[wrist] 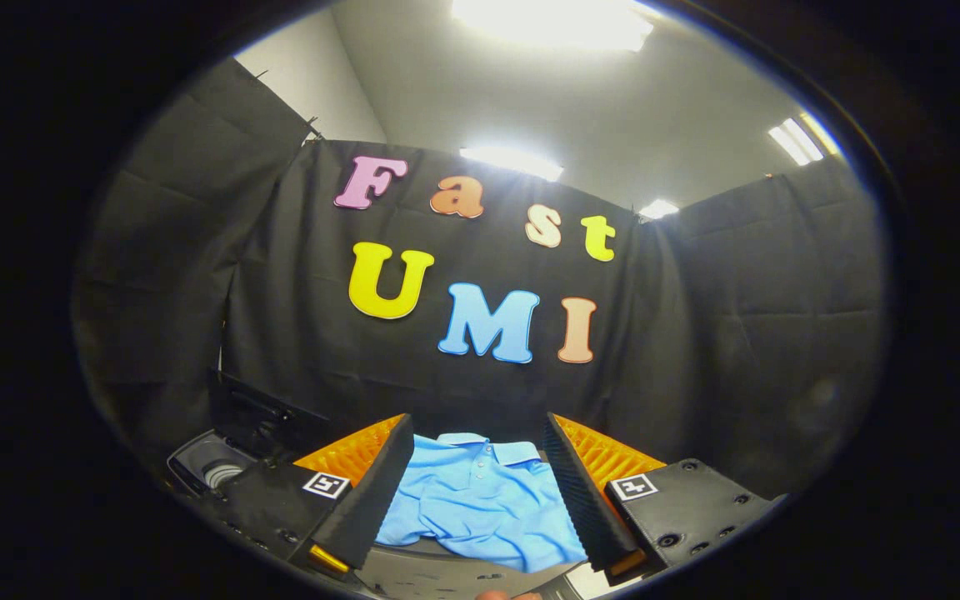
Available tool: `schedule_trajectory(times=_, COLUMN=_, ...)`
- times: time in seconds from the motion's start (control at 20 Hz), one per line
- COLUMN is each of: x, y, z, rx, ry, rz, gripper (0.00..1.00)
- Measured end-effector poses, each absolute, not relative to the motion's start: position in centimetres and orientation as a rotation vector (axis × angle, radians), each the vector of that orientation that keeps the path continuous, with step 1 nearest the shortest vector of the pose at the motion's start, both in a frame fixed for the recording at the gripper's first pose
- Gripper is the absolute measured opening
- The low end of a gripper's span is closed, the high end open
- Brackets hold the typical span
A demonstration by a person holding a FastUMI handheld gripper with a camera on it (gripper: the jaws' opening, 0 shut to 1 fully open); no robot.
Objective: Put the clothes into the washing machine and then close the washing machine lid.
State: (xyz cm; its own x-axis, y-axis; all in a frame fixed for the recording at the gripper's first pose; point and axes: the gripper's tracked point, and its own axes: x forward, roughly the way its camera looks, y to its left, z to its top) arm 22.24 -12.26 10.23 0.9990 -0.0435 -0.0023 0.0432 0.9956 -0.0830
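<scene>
Lower left of frame: washing machine [212, 468], top-loading by the look of it. The dark lid [259, 417] stands raised behind an open tub, pale drum wall visible inside. It sits to the left of the left finger and partly behind it.

Lower centre: gripper [480, 492] with fingers spread wide, nothing between the pads, no contact with anything. Through the gap lies the blue polo shirt [480, 500], just ahead of and below the fingertips, on a dark surface [438, 575] with a bright patch at the bottom edge.

Shirt orientation: collar [488, 450] at the far end, towards the booth wall; the body runs down towards the camera. Long axis therefore runs roughly far-to-near, almost in line with the fingers. Button placket faces up. The lower half is rumpled and skewed towards lower right; sleeves mostly hidden behind the fingers.

Step in hand (judgement): the pick-up approach. Shirt not yet grasped, machine open and waiting, so the task is at its start.

Next move calls for (judgement): dropping the fingers onto the cloth and pinching a raised fold, probably in the creased lower part, since flat fabric gives little to bite. Then a lift high enough to clear the tub rim, a carry to the left, release over the drum. Lid closing comes after.

Bottom edge, centre: a small part of a hand [507, 595], too little to say more.
</scene>
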Motion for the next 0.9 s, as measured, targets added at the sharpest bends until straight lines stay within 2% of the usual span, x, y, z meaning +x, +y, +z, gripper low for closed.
schedule_trajectory(times=0.9, x=33.9, y=-13.4, z=-4.0, rx=-0.018, ry=0.447, rz=0.068, gripper=0.98)
